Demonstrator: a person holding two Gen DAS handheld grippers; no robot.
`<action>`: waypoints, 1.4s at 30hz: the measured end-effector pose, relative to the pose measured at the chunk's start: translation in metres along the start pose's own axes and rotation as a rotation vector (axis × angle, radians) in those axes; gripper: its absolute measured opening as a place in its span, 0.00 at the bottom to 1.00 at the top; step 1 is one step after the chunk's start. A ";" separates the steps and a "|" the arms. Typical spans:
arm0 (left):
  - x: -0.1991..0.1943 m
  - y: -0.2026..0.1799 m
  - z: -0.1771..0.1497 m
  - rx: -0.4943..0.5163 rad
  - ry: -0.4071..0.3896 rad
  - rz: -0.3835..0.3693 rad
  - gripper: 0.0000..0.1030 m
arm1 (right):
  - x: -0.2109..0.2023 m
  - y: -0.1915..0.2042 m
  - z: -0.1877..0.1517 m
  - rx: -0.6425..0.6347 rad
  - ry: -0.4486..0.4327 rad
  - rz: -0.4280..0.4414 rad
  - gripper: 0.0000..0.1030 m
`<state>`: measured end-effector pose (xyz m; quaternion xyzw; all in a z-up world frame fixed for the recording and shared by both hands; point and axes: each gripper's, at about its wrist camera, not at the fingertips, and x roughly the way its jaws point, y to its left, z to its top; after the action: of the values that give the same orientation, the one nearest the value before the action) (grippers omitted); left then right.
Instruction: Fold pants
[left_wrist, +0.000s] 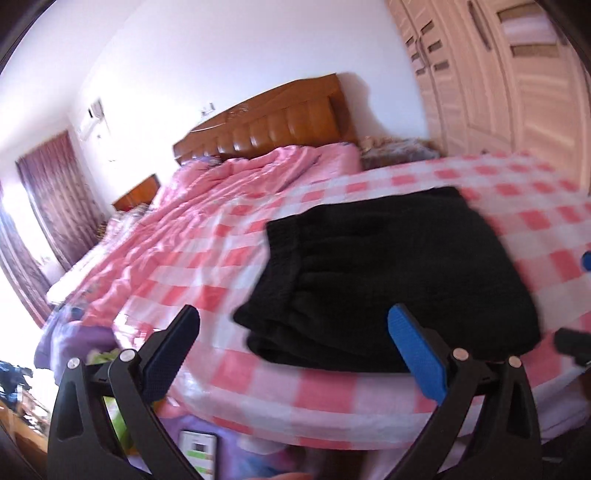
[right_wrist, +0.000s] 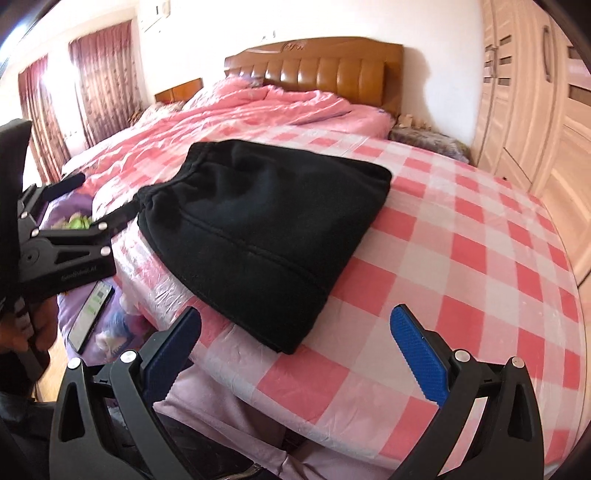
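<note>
Black pants (right_wrist: 266, 229) lie folded into a compact stack on a round tabletop (right_wrist: 480, 266) w/ a pink-and-white check cloth under clear plastic. In the right wrist view the stack sits centre-left of frame, waistband end w/ gathered elastic toward upper left, folded edge toward lower centre, near the tabletop's left rim. In the left wrist view the same pants (left_wrist: 388, 280) fill centre-right of frame, layered fold edges facing the camera at lower centre; this view is motion-blurred.

Left claw (left_wrist: 293, 332): jaws spread wide, nothing between them, blue pad on the right finger visible, dark pad on the left one. It sits at the lower part of frame, short of the pants, not touching the fabric. In the right wrist view the left claw (right_wrist: 92, 199) shows at the left edge of frame, one finger tip reaching right beside the waistband end; contact can't be told.

Right claw (right_wrist: 295, 332): also wide, holding nothing, tips apart from the pants' near corner, hovering over the tabletop's near edge at lower frame.

Behind the tabletop, upper half of both views: a bed w/ pink quilt (right_wrist: 258, 107) and brown padded headboard (right_wrist: 325, 62). Cream wardrobe doors (right_wrist: 535, 122) along the right edge. Dark red curtains (right_wrist: 103, 74) at upper left. A phone (right_wrist: 90, 314) w/ lit screen lies on purple bedding at lower left, below the tabletop's rim; also seen at bottom of the left wrist view (left_wrist: 199, 454).
</note>
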<state>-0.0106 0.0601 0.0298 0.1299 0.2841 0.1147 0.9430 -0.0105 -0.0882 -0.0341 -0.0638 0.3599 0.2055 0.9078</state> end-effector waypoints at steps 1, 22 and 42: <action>-0.003 -0.005 0.001 -0.001 -0.004 -0.011 0.99 | -0.001 -0.001 0.000 0.001 -0.005 -0.004 0.96; -0.020 -0.034 -0.012 0.011 0.053 -0.080 0.99 | 0.014 0.009 -0.012 -0.029 0.045 -0.037 0.96; -0.009 -0.021 -0.016 -0.033 0.103 -0.111 0.99 | 0.022 0.009 -0.018 -0.024 0.080 -0.022 0.96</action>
<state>-0.0238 0.0403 0.0147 0.0923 0.3369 0.0736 0.9341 -0.0115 -0.0778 -0.0620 -0.0868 0.3926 0.1971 0.8941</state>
